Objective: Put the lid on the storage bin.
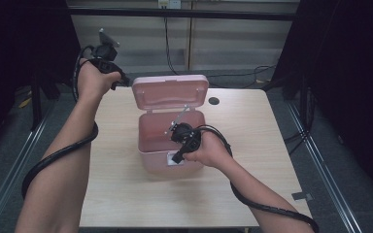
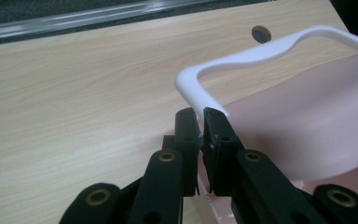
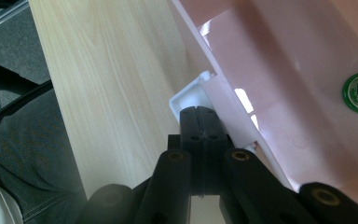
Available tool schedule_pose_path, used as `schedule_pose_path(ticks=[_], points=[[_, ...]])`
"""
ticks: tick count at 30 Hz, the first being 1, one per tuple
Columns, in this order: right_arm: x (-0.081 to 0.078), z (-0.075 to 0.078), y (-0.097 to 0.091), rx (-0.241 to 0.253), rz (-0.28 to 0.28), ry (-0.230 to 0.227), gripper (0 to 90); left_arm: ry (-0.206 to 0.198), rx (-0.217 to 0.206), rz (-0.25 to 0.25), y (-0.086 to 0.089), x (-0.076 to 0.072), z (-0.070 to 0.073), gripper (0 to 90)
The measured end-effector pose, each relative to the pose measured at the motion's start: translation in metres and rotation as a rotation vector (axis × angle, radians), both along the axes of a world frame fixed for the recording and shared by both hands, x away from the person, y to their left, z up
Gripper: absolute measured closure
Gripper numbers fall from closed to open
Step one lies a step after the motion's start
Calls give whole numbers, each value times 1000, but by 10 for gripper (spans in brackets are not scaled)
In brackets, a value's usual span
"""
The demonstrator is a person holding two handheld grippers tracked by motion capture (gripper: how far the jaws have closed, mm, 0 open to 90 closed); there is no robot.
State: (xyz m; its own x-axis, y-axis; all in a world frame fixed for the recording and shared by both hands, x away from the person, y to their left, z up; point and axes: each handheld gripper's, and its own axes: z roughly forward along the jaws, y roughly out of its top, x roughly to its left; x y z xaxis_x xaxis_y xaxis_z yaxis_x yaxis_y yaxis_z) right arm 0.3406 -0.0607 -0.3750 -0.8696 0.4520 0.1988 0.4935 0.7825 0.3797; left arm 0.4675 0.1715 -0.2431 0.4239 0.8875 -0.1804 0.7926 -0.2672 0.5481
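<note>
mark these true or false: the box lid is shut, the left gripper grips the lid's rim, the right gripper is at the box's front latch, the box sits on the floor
1. The lid is shut. False: it stands open.
2. The left gripper grips the lid's white rim. True.
3. The right gripper is at the front latch of the box. True.
4. The box sits on the floor. False: it sits on the table.

The high view looks forward and down from above my side onto the whole table (image 1: 252,145), the pink box (image 1: 172,141) at its centre. My left gripper view sits close on the lid's white rim (image 2: 242,58), table running to twelve o'clock. My right gripper view, rolled sideways, crowds the box's front latch (image 3: 193,95); all three share box and tabletop.
</note>
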Motion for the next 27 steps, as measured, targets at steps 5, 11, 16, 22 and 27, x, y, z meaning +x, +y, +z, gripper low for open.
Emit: schedule_pose_path(ticks=[5,11,16,22,27], points=[[0,0,-1,7,-2,1,900,6,-20,-24,-8,0,-2,853],[0,-1,-1,14,-13,2,900,17,-30,-23,-6,-4,-5,852],[-1,-1,-1,17,-13,-3,900,18,-29,-23,-5,-6,-7,849],[-2,0,-1,15,-13,-4,888,9,-30,-21,-5,-10,-7,845],[-4,1,-2,28,-9,-8,857,14,-23,-26,-5,-11,-9,842]])
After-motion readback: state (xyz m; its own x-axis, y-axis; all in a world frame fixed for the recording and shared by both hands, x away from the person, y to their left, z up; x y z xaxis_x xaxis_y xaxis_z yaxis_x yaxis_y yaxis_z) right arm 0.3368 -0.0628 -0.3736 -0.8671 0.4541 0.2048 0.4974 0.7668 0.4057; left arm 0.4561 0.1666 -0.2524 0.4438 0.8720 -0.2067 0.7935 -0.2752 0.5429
